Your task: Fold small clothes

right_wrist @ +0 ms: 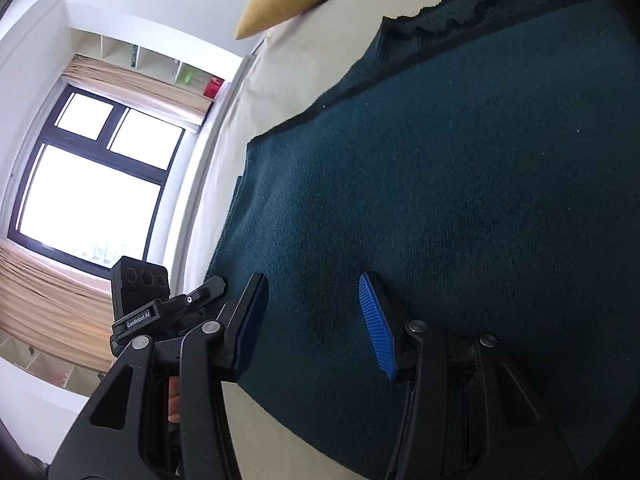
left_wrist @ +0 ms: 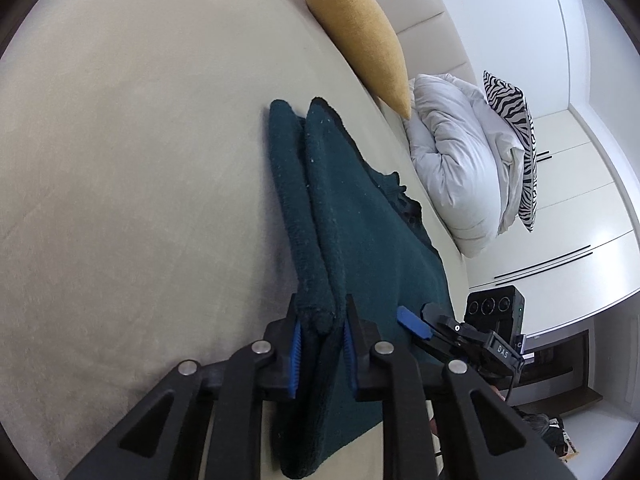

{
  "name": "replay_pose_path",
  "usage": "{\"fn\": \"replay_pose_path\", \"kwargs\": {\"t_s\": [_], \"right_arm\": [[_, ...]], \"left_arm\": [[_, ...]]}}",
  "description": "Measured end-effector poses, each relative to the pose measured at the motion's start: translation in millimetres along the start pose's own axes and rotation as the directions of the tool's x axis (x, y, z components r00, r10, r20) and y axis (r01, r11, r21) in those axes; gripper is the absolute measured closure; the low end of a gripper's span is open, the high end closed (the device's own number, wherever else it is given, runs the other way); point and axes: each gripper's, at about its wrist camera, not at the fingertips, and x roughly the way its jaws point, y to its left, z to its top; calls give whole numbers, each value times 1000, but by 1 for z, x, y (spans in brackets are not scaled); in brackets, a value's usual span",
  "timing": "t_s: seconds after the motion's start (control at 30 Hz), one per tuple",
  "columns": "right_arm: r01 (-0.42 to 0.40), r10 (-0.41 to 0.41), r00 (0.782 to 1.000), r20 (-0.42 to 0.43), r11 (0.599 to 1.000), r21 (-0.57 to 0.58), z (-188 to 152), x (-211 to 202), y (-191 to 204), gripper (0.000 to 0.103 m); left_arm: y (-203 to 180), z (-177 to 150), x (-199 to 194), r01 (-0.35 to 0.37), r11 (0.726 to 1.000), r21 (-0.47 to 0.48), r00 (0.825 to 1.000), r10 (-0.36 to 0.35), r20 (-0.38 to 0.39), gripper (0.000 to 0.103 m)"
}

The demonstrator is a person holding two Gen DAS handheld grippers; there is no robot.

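Note:
A dark teal knit sweater [left_wrist: 360, 208] lies flat on the cream bed [left_wrist: 140, 160], its left side folded over into a long thick ridge. My left gripper [left_wrist: 320, 320] is shut on the near end of that ridge, and the fabric fills the gap between its blue pads. In the right wrist view the sweater [right_wrist: 440, 180] spreads wide, collar at the top. My right gripper [right_wrist: 314, 292] hovers open over the lower body with nothing between its fingers. The right gripper [left_wrist: 424, 314] also shows in the left wrist view, just right of the left gripper. The left gripper [right_wrist: 200, 292] sits at the sweater's left edge.
A yellow pillow [left_wrist: 360, 28] leans on the padded headboard beyond the sweater. A bunched white duvet [left_wrist: 452, 160] and a zebra-striped pillow [left_wrist: 516, 140] lie to its right, with white wardrobe doors [left_wrist: 580, 200] behind. A bright window [right_wrist: 92, 188] with beige curtains faces the bed's side.

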Motion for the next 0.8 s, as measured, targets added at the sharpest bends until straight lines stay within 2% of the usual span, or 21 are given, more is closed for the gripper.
{"fn": "replay_pose_path", "kwargs": {"t_s": [0.17, 0.4, 0.5, 0.6, 0.7, 0.8], "right_arm": [[-69, 69, 998, 6, 997, 43, 2, -11, -12, 57], [-174, 153, 980, 126, 970, 171, 12, -74, -54, 53], [-216, 180, 968, 176, 952, 216, 17, -102, -78, 51], [-236, 181, 960, 214, 935, 265, 22, -124, -102, 46], [-252, 186, 956, 227, 916, 311, 26, -131, -123, 47], [-271, 208, 955, 213, 903, 334, 27, -130, -134, 47]], "left_arm": [[-26, 4, -2, -13, 999, 34, 1000, 13, 10, 86], [-119, 7, 15, -33, 978, 204, 999, 37, -16, 87], [-165, 3, 46, -22, 962, 274, 998, 35, -43, 87], [-200, -8, 98, 3, 951, 310, 996, 25, -87, 87], [-213, -23, 155, 28, 953, 301, 989, 16, -144, 86], [-205, -40, 192, 30, 968, 248, 976, 26, -217, 80]]}}
